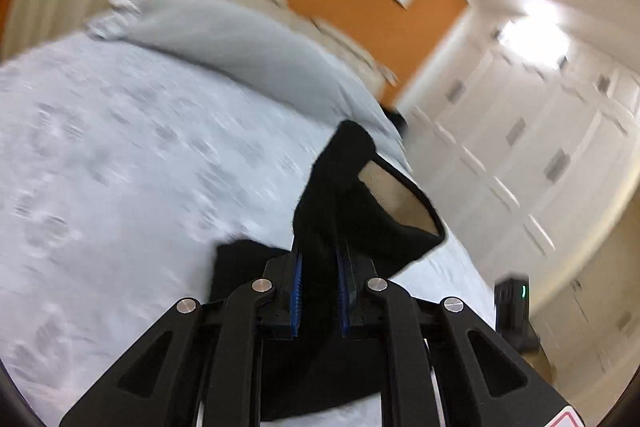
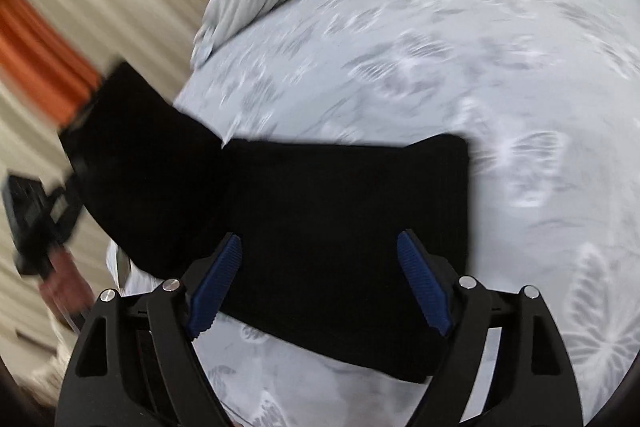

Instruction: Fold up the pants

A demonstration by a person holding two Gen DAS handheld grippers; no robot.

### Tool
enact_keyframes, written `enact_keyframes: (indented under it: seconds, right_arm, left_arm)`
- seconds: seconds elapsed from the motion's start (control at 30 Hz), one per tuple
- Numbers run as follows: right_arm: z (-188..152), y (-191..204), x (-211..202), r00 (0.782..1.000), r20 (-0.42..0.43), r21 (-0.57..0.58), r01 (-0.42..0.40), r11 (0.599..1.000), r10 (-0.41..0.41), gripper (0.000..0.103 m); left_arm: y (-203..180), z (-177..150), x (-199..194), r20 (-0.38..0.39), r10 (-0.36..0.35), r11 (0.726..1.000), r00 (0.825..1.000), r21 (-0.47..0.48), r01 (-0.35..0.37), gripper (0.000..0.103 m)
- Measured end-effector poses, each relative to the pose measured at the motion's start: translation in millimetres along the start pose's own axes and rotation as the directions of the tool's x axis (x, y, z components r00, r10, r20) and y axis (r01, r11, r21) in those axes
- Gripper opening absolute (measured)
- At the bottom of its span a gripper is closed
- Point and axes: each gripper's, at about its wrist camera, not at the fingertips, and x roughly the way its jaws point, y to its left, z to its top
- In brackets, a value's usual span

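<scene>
Pants (image 1: 352,211) fill my left wrist view: my left tool (image 1: 319,291) is pinched narrow on a bunched black fold, lifted off the bed (image 1: 120,147) near its right edge, pale lining showing. With so little cloth in the pads, I judge a quick swing could pull it free.

From my right wrist view, the right tool (image 2: 320,283) stands wide, holding nothing, above the folded part lying flat mid-bed. Unpinned, that stack could drag and unfold, I reckon.

Bright, even indoor light, a ceiling lamp (image 1: 534,31) flaring white, motion blur smearing both fisheye views, edges bowed and vignetted dark.
</scene>
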Motion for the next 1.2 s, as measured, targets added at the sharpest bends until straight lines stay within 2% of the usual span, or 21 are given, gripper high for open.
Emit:
enact_keyframes:
  seconds: [0.07, 0.17, 0.3, 0.33, 0.4, 0.43, 0.47, 0.5, 0.63, 0.7, 0.77, 0.83, 0.9, 0.93, 1.0, 1.07, 1.1, 1.13, 1.2]
  right_arm:
    - [-3, 23, 19, 1.000, -0.019, -0.062, 0.015, 0.998, -0.016, 0.078]
    - [-9, 76, 45, 0.997, -0.003, -0.253, 0.073, 0.965, -0.076, 0.078]
    - [-28, 139, 87, 0.992, -0.025, -0.501, 0.092, 0.860, -0.120, 0.076]
    - [-33, 146, 104, 0.986, -0.040, -0.539, 0.115, 0.835, -0.161, 0.071]
    - [-38, 149, 135, 0.968, -0.071, -0.579, 0.157, 0.800, -0.241, 0.050]
    - [-38, 151, 138, 0.970, -0.039, -0.588, 0.171, 0.790, -0.239, 0.044]
    - [-33, 156, 138, 0.971, -0.031, -0.596, 0.172, 0.784, -0.237, 0.035]
    - [-26, 159, 132, 0.974, -0.028, -0.577, 0.167, 0.799, -0.224, 0.008]
    - [-4, 162, 91, 0.990, 0.062, -0.494, 0.139, 0.858, -0.125, 0.008]
    - [-4, 170, 81, 0.996, 0.043, -0.528, 0.086, 0.845, -0.074, 0.008]
    - [-13, 170, 100, 0.995, -0.072, -0.557, 0.019, 0.830, -0.071, 0.008]
    - [-32, 160, 137, 0.965, -0.219, -0.568, -0.004, 0.823, -0.146, 0.015]
    - [-29, 155, 133, 0.974, -0.203, -0.531, -0.022, 0.847, -0.102, 0.017]
    - [-16, 154, 121, 0.974, -0.220, -0.470, -0.059, 0.881, -0.052, 0.018]
    - [7, 146, 91, 0.981, -0.169, -0.354, -0.154, 0.922, 0.099, 0.019]
    - [35, 125, 64, 0.955, -0.096, -0.173, -0.295, 0.940, 0.282, 0.047]
    - [46, 112, 57, 0.934, -0.054, -0.079, -0.357, 0.931, 0.353, 0.076]
    - [52, 102, 54, 0.917, -0.024, -0.015, -0.399, 0.917, 0.398, 0.084]
    - [66, 81, 60, 0.854, -0.011, 0.118, -0.515, 0.849, 0.520, 0.084]
  left_arm:
    - [15, 2, -17, 0.029, 0.018, 0.999, 0.999, -0.050, -0.017, 0.011]
    - [23, 2, -27, 0.037, 0.051, 0.997, 0.998, -0.056, -0.049, 0.011]
    - [35, -3, -45, 0.043, 0.073, 0.994, 0.996, -0.082, -0.070, 0.011]
    - [32, -4, -50, 0.045, 0.081, 0.994, 0.996, -0.076, -0.077, 0.011]
    - [30, -7, -55, 0.048, 0.099, 0.994, 0.994, -0.052, -0.096, 0.011]
    - [34, -7, -54, 0.047, 0.101, 0.994, 0.994, -0.045, -0.098, 0.011]
    - [33, -7, -53, 0.044, 0.101, 0.994, 0.994, -0.041, -0.099, 0.011]
    - [32, -7, -52, 0.039, 0.098, 0.995, 0.994, -0.039, -0.097, 0.011]
    - [35, -10, -52, 0.031, 0.096, 0.995, 0.995, -0.043, -0.094, 0.011]
    - [36, -9, -53, 0.031, 0.095, 0.995, 0.995, -0.040, -0.094, 0.011]
    - [36, -10, -54, 0.034, 0.097, 0.995, 0.995, -0.034, -0.096, 0.011]
    - [35, -11, -53, 0.032, 0.096, 0.995, 0.995, -0.030, -0.095, 0.011]
    - [34, -12, -51, 0.022, 0.094, 0.995, 0.995, -0.024, -0.093, 0.011]
    - [33, -12, -50, 0.018, 0.090, 0.996, 0.996, -0.022, -0.090, 0.011]
    - [31, -15, -49, 0.015, 0.089, 0.996, 0.996, -0.009, -0.089, 0.011]
    - [24, -19, -47, 0.009, 0.091, 0.996, 0.996, 0.022, -0.091, 0.011]
    - [21, -21, -46, 0.006, 0.092, 0.995, 0.996, 0.034, -0.092, 0.011]
    - [17, -24, -43, -0.002, 0.091, 0.994, 0.996, 0.053, -0.091, 0.011]
    - [11, -29, -38, -0.017, 0.089, 0.993, 0.996, 0.078, -0.087, 0.011]
